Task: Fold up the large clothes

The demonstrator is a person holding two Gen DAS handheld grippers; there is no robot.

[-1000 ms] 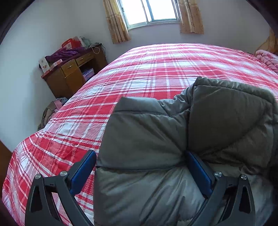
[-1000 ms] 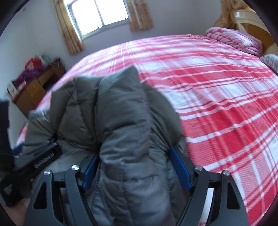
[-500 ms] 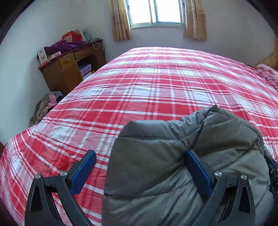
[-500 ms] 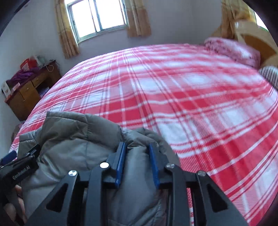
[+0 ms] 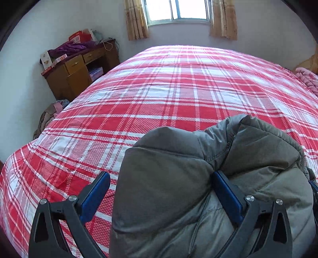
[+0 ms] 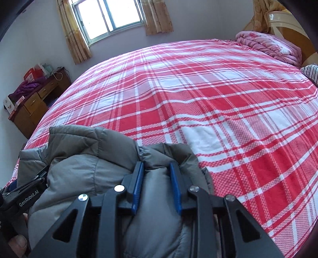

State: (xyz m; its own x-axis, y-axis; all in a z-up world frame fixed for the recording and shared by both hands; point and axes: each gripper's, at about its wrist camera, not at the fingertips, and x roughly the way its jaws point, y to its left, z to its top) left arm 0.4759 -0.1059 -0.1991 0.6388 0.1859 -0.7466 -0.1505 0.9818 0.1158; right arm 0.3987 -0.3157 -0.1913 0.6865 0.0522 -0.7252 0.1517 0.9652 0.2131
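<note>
A grey puffer jacket [image 5: 208, 178] is bunched at the near edge of a bed with a red and white plaid cover [image 5: 178, 89]. My left gripper [image 5: 161, 176] is wide open with the jacket's padded edge bulging between its blue pads. My right gripper [image 6: 157, 168] is shut on a fold of the grey jacket [image 6: 85, 158], pinching it between its blue pads. The left gripper's body [image 6: 23, 194] shows at the left of the right wrist view, beside the jacket.
A wooden desk [image 5: 79, 67] with boxes and purple cloth stands at the far left wall. Clothes lie on the floor [image 5: 51, 115] by the bed. A pink quilt [image 6: 268, 45] lies at the headboard. A window [image 5: 178, 10] with curtains is at the far wall.
My right gripper closed on a fold of the jacket. Both grippers pulled back toward the near edge of the bed, so more of the bed cover shows beyond the jacket.
</note>
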